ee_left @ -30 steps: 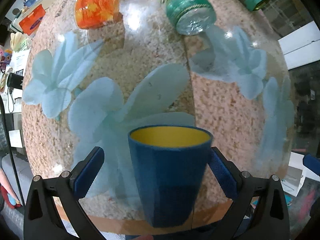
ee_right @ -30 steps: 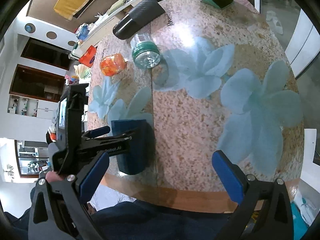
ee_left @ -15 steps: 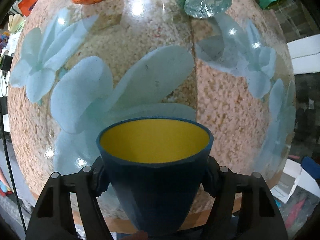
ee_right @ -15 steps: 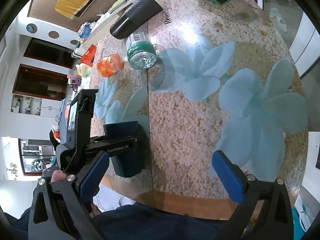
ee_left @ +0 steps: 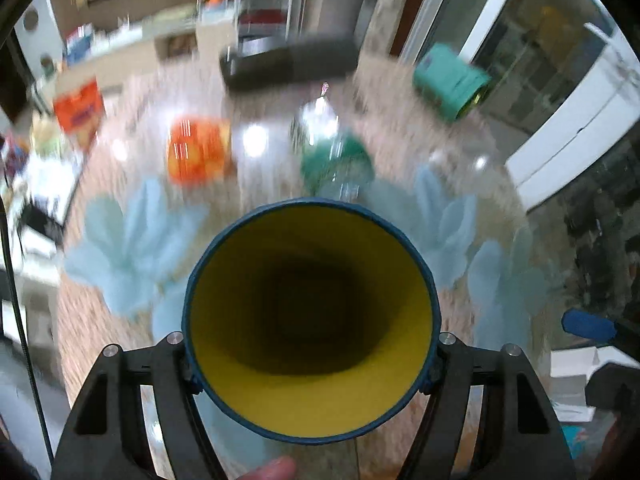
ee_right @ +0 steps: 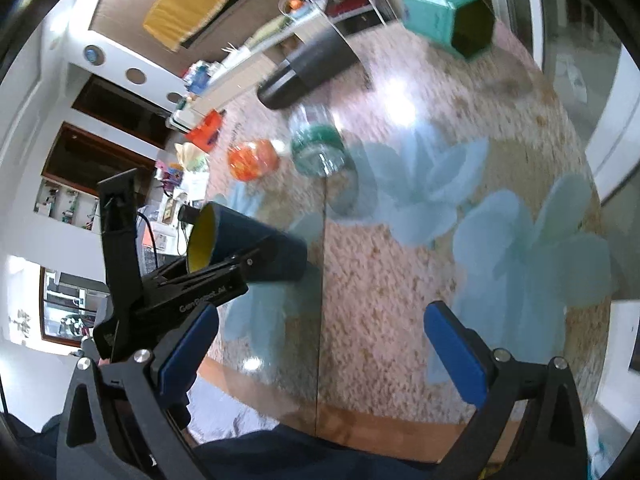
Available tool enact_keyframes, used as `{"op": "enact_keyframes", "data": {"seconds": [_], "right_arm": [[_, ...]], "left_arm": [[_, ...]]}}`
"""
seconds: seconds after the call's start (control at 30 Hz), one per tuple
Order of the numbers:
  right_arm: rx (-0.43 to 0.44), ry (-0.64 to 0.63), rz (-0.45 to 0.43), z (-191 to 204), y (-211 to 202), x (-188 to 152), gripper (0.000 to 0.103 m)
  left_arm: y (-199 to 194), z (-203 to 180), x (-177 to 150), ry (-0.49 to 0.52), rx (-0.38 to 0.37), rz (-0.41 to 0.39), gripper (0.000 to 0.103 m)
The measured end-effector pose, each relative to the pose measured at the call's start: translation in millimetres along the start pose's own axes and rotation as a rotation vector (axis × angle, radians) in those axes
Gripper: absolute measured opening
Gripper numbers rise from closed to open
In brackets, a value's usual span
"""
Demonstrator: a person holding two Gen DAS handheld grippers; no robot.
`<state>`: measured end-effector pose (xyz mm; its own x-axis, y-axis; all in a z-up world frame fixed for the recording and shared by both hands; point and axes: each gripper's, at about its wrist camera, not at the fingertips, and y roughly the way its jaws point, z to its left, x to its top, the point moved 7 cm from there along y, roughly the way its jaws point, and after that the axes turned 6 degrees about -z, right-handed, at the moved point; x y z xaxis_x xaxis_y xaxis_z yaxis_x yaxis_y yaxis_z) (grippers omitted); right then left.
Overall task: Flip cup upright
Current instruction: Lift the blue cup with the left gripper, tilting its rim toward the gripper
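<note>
Left tongs (ee_left: 310, 364): clenched on cup (ee_left: 310, 316), lifted off table (ee_right: 400, 280), tipped sideways (yellow inside faces the cam).
Right tongs (ee_right: 320, 344): released, nothing betw. them.

Left wrist camera, low at the near edge of the counter (ee_left: 400, 152), looks along its jaws straight into the cup (ee_left: 310, 320), which fills the close foreground. Right wrist camera sits higher, to the right, angled down across the counter (ee_right: 420, 264). Both views share the cup (ee_right: 256, 248), orange packet (ee_left: 198, 152) (ee_right: 253, 159) and green bottle (ee_left: 336, 160) (ee_right: 318, 152).
</note>
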<state>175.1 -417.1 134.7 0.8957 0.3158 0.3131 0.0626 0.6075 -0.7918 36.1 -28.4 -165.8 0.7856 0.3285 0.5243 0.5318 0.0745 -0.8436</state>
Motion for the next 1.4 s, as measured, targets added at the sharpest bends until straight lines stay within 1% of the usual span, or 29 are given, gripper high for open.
{"op": "enact_keyframes", "data": {"seconds": [0.1, 0.2, 0.27, 0.37, 0.47, 0.5, 0.6, 0.87, 0.93, 1.03, 1.07, 1.13, 1.2, 1.27, 1.4], "right_arm": [[-0.013, -0.053, -0.068, 1.9, 5.1, 11.0, 0.103], [-0.035, -0.103, -0.121, -1.0, 17.3, 18.9, 0.103], [-0.049, -0.127, -0.144, -3.0, 26.1, 20.6, 0.103], [-0.05, -0.126, -0.155, -7.3, 44.8, 17.6, 0.103], [-0.05, -0.112, -0.141, -12.1, 62.8, 8.9, 0.103], [-0.053, -0.114, -0.135, -13.6, 68.1, 5.2, 0.103], [-0.058, -0.122, -0.123, -15.8, 85.4, -5.2, 0.103], [-0.07, -0.099, -0.115, -27.6, 106.5, -20.0, 0.103], [-0.063, -0.099, -0.117, -27.5, 109.5, -23.1, 0.103], [-0.075, -0.104, -0.114, -29.2, 113.9, -28.0, 0.103], [-0.081, -0.107, -0.107, -29.6, 114.3, -29.3, 0.103], [-0.084, -0.107, -0.104, -31.2, 115.1, -31.1, 0.103], [-0.085, -0.109, -0.103, -30.9, 115.2, -33.8, 0.103], [-0.089, -0.111, -0.102, -30.9, 115.5, -34.7, 0.103], [-0.081, -0.109, -0.107, -29.1, 115.0, -34.4, 0.103]], "left_arm": [[-6.6, -11.0, 18.6, 0.032, 0.008, -0.115, 0.075], [-3.2, -15.9, 23.0, 0.069, 0.044, -0.215, 0.075], [3.1, -19.1, 25.4, 0.078, 0.063, -0.244, 0.075], [23.2, -21.1, 25.2, 0.067, 0.068, -0.235, 0.075], [39.7, -19.0, 15.6, 0.04, 0.071, -0.218, 0.075], [40.6, -18.9, 12.9, 0.035, 0.07, -0.223, 0.075], [43.5, -22.5, 12.6, 0.039, 0.074, -0.251, 0.075], [39.7, -25.7, 13.6, 0.051, 0.083, -0.349, 0.075], [40.2, -26.8, 14.6, 0.052, 0.08, -0.36, 0.075], [41.2, -28.9, 17.0, 0.053, 0.077, -0.367, 0.076], [41.0, -29.6, 17.7, 0.049, 0.068, -0.371, 0.078], [40.1, -31.0, 18.6, 0.043, 0.052, -0.374, 0.084], [38.0, -32.8, 20.2, 0.039, 0.039, -0.378, 0.097], [36.4, -34.7, 21.3, 0.039, 0.027, -0.381, 0.103], [33.6, -39.0, 22.4, 0.042, 0.006, -0.361, 0.103]]}}
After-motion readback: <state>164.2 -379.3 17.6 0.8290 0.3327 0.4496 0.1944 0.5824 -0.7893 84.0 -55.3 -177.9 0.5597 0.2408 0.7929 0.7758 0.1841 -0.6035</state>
